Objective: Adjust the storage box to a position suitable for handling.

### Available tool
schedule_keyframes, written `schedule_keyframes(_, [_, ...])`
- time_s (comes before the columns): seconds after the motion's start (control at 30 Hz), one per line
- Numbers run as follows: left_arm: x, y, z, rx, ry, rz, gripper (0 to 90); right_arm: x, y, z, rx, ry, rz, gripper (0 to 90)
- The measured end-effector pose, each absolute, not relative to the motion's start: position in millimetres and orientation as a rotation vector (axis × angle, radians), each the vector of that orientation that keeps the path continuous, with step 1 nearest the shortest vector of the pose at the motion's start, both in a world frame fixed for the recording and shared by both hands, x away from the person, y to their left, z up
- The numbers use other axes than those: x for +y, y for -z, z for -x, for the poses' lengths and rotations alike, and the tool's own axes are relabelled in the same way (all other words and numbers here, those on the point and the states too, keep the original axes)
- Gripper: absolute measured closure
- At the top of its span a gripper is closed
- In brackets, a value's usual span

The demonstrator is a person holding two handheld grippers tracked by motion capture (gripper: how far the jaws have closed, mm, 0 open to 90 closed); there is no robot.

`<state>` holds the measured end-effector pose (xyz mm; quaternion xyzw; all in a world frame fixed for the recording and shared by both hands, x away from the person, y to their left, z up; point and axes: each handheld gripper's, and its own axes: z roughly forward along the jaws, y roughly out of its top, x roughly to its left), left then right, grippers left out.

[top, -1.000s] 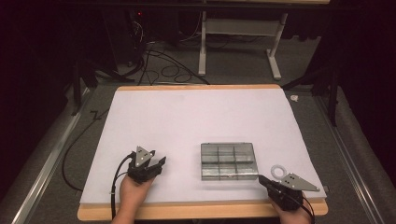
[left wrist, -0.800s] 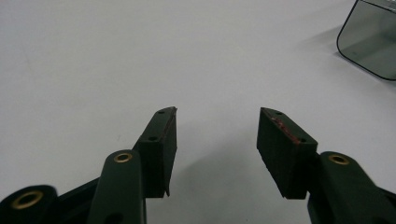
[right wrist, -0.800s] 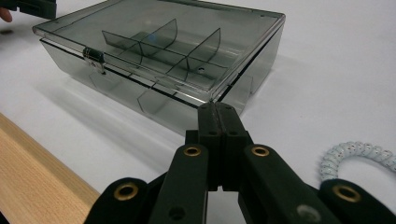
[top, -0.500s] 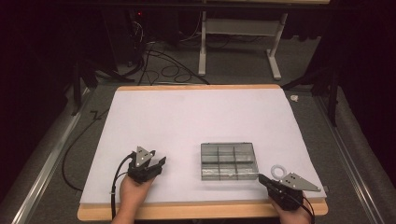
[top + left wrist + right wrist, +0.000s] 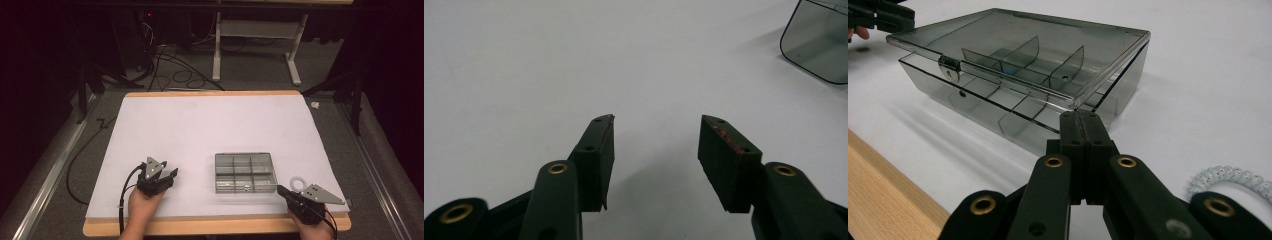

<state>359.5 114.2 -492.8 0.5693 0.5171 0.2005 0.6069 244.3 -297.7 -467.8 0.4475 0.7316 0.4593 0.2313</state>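
Overhead faces forward; tool cameras low, share box [image 5: 1023,75].

One clear compartment box [image 5: 245,172], one white coil ring [image 5: 298,183], two tongs.

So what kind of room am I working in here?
Probably a lab or recording workspace: a white-topped table on grey carpet, loose cables on the floor behind it, and a bare desk frame in the dark background.
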Motion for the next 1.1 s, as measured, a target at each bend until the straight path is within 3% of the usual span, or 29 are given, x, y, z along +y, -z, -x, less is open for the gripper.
schedule_keyframes(0.2, [111.2,490.5,-353.3,1.156,-0.448,-1.319,62.6,-297.1,465.8,-245.5,2.007,-1.268,-1.229,90.0])
schedule_keyframes(0.23, [106.4,486.5,-347.9,1.151,-0.371,-1.307,65.4,-297.2,464.8,-246.0,2.005,-1.269,-1.226,90.0])
schedule_keyframes(0.6, [52.1,469.9,-306.2,0.997,-0.162,-1.372,87.0,-297.8,459.2,-247.2,1.988,-1.283,-1.214,90.0])
schedule_keyframes(1.1, [24.6,465.2,-294.1,0.974,-0.091,-1.329,90.0,-299.4,453.0,-250.4,1.963,-1.308,-1.214,90.0])
